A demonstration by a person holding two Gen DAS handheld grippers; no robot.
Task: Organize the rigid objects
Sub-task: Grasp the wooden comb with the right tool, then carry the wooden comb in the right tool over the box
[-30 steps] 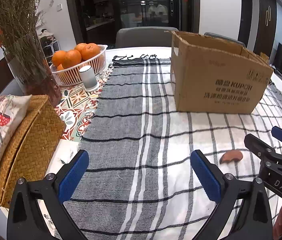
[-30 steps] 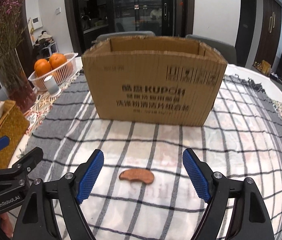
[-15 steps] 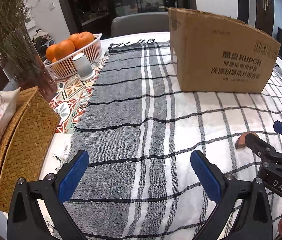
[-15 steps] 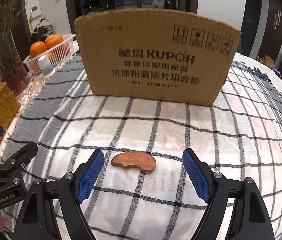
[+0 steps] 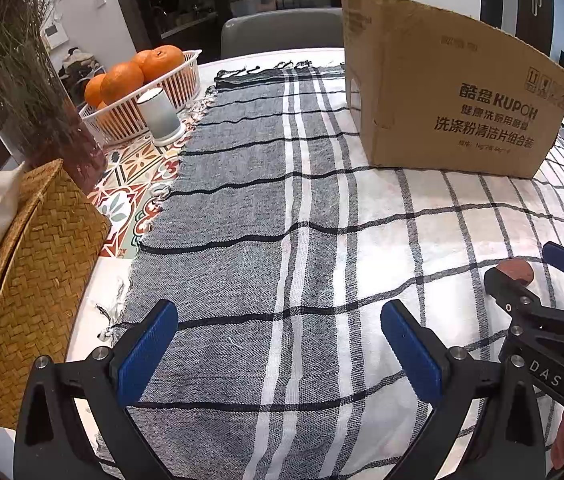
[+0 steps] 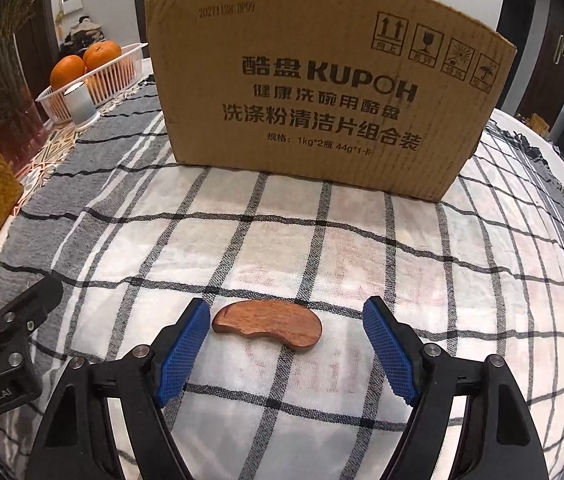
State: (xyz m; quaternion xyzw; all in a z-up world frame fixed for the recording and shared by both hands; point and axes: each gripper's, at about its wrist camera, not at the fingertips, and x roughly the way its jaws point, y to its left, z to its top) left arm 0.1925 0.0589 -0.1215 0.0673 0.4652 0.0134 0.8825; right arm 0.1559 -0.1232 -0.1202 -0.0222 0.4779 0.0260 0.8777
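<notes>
Your right gripper (image 6: 284, 344) brackets the wooden piece (image 6: 267, 323), jaws apart for pinching, while your left gripper (image 5: 279, 344) idles, jaws spread, over the plaid cloth (image 5: 265, 200).

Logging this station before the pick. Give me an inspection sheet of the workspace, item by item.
Surface: checked cloth over the table.
Job's things: wooden piece lying flat; cardboard box upright behind it.
Clutter: basket of oranges, white cup, vase of dried flowers, woven box.
Grippers: right gripper open, straddling the wooden piece; left gripper open, holding nothing.
Cables: nothing seen.
Surroundings: grey chair, dark doors.
</notes>
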